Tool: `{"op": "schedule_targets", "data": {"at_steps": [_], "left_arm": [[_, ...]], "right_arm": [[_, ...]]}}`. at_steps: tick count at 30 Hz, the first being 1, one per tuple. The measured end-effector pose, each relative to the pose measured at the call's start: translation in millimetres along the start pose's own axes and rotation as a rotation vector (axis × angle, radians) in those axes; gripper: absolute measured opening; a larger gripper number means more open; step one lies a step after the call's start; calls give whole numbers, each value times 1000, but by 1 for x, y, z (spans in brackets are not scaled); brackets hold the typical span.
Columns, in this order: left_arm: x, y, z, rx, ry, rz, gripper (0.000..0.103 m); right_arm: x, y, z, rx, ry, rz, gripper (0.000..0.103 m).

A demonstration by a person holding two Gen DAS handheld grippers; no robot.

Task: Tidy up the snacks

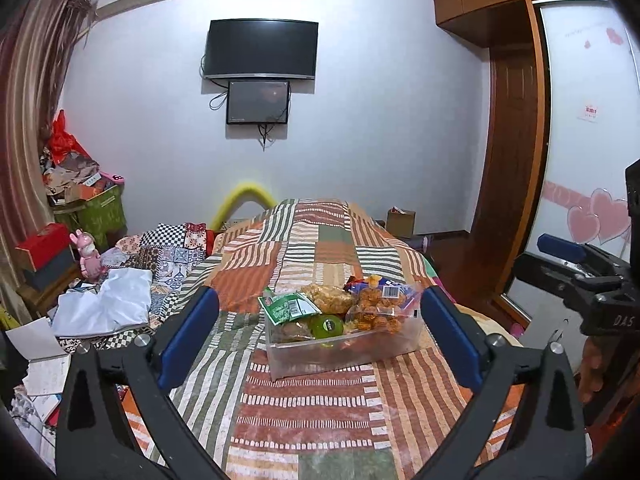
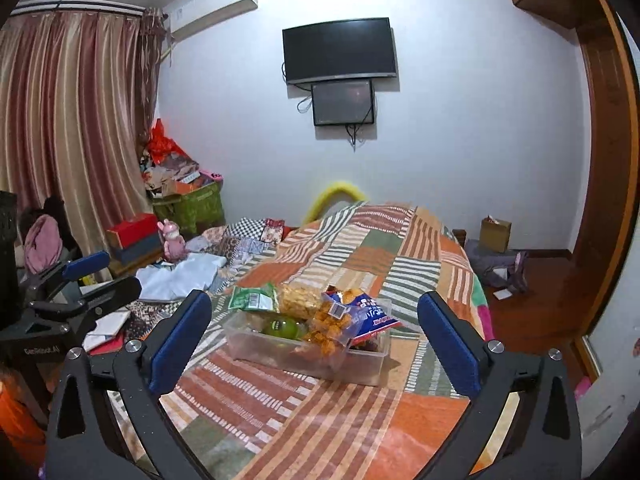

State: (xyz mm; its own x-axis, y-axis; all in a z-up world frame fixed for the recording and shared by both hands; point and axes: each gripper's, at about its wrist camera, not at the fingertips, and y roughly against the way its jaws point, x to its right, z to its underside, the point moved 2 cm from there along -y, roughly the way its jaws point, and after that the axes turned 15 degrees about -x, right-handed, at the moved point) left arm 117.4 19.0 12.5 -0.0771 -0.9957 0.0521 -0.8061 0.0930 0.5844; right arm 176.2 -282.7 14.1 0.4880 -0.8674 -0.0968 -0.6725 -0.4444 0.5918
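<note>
Left wrist view: bed [image 1: 304, 420] w/ patchwork cover, bare stretch in front of bin [image 1: 344, 350], right edge near wardrobe [image 1: 516, 152]. Clear bin sits mid-bed, heaped w/ snacks: green pack [image 1: 286, 308], orange pack [image 1: 376, 312], green cup [image 1: 327, 326]. Left gripper [image 1: 320, 334] and right gripper [image 2: 314, 338]: fingers wide, holding nothing.
</note>
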Motion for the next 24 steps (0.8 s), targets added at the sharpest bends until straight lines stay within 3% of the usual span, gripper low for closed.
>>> {"op": "schedule_targets", "data": {"at_steps": [24], "left_arm": [[5, 16, 19, 5, 6, 17, 103]], "right_arm": [[-8, 10, 25, 4, -20, -15, 103]]}}
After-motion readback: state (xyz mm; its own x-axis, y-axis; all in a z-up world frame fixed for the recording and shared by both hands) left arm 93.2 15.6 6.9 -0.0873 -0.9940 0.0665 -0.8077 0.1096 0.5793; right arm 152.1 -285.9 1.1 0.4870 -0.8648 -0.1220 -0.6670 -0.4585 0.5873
